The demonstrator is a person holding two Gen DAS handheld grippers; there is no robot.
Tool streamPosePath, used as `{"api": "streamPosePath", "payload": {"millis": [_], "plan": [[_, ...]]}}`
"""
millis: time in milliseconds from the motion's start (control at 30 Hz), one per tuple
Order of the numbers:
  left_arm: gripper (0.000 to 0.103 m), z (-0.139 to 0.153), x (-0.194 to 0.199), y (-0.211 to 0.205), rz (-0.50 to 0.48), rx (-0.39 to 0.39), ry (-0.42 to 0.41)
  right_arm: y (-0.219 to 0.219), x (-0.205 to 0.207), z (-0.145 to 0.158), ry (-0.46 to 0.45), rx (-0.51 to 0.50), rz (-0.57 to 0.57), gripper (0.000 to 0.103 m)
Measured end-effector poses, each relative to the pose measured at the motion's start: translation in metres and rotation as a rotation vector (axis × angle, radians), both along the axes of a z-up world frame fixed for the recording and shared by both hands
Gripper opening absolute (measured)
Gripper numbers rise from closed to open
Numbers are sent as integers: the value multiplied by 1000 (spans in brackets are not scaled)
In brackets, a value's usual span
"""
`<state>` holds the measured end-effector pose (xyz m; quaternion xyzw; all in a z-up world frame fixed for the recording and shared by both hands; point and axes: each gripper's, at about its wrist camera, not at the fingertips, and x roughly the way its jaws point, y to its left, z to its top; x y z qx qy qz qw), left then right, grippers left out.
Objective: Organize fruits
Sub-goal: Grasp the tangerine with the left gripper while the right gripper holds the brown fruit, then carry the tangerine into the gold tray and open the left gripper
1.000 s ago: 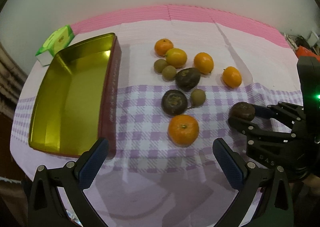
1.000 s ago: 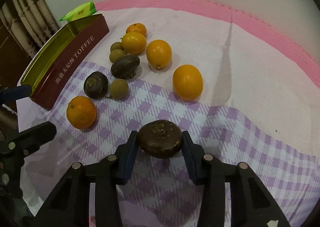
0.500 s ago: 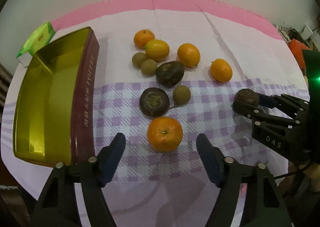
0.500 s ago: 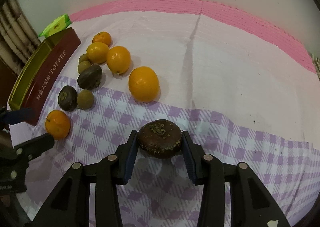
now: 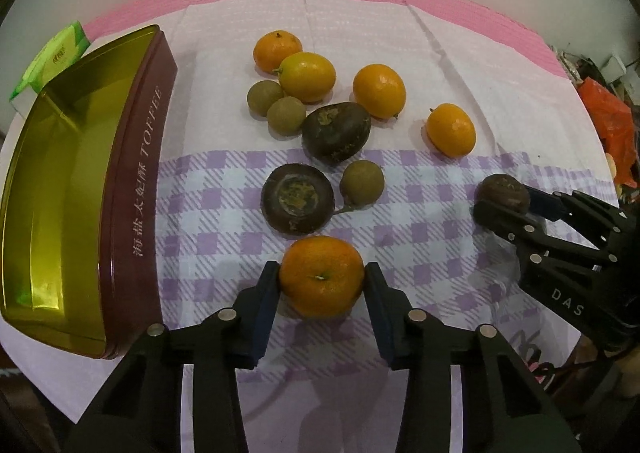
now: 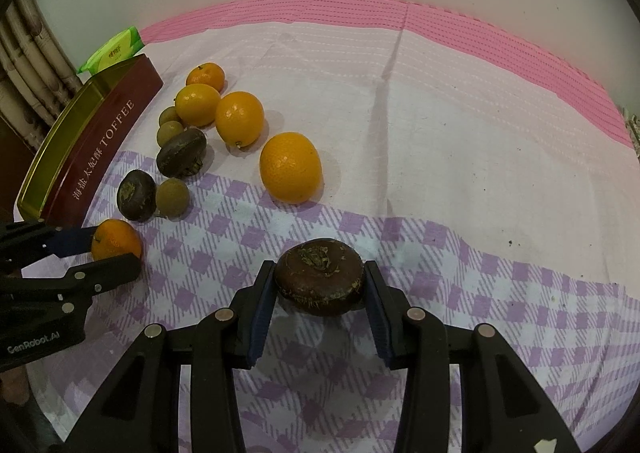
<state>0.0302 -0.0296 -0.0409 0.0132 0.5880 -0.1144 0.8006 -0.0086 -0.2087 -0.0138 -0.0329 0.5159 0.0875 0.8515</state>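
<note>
Two grips | left gripper [image 5: 322, 285] closing, tangerine [image 5: 322, 276] between pads | right gripper [image 6: 320, 287] clamps brown fruit [image 6: 320, 276]

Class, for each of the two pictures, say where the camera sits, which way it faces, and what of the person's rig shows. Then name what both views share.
Left wrist view: sits on the left gripper, facing steeply down at the tablecloth; its jaws are closing around a tangerine; the right gripper shows at right.
Right wrist view: sits on the right gripper, facing down; its fingers clamp a dark brown fruit; the left gripper shows at left.
Shared: both grippers, both held fruits, the toffee tin, the loose fruits.
</note>
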Motion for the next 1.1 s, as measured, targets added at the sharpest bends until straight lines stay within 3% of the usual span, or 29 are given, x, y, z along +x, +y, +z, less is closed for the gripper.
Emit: {"api": "streamPosePath", "payload": {"millis": [233, 467, 667, 933, 1100], "plan": [[43, 6, 0, 1, -20, -9, -9, 1, 0, 0, -3, -5, 3, 40], [43, 46, 1, 23, -9, -26, -101, 2, 0, 0, -5, -13, 5, 40], [43, 72, 20, 68, 67, 42, -186, 5, -1, -1, -6, -25, 6, 40], [43, 55, 43, 150, 214, 141, -164, 7, -1, -2, -9, -30, 7, 40], [43, 32, 54, 187, 286, 152, -113, 6, -1, -2, -12, -24, 0, 40]]}}
